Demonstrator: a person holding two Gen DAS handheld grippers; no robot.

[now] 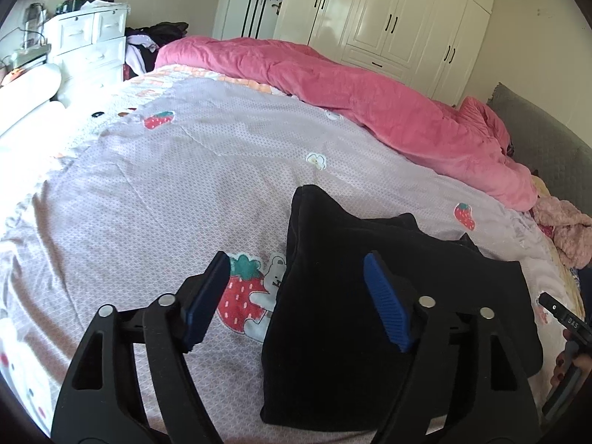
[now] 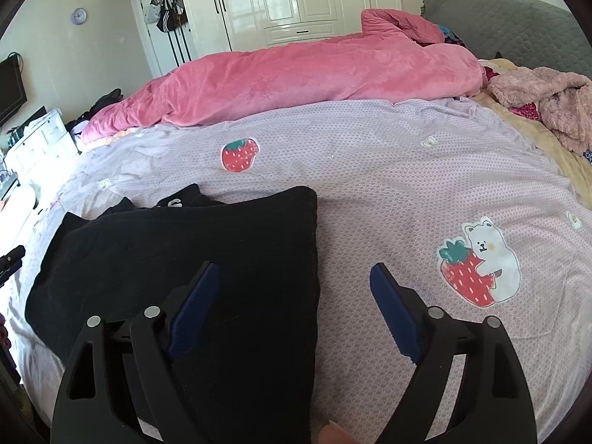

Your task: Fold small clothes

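I am holding the left hand-held gripper [image 1: 296, 288] and right hand-held gripper [image 2: 292, 292] wide open and empty over the black clothes [image 2: 185, 259], so they are lying folded on the bed [image 2: 370, 185].

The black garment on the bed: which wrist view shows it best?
The right wrist view: the black garment lies nearly whole, folded edge and far layers visible. In the left wrist view the black garment is partly hidden behind a gripper finger.

Both the left tongs [image 1: 296, 266] and the right tongs [image 2: 294, 277] tilt downward with their blue-padded jaws spread wide, nothing pinched between them, a fingertip [image 2: 335, 434] showing below the right pair.
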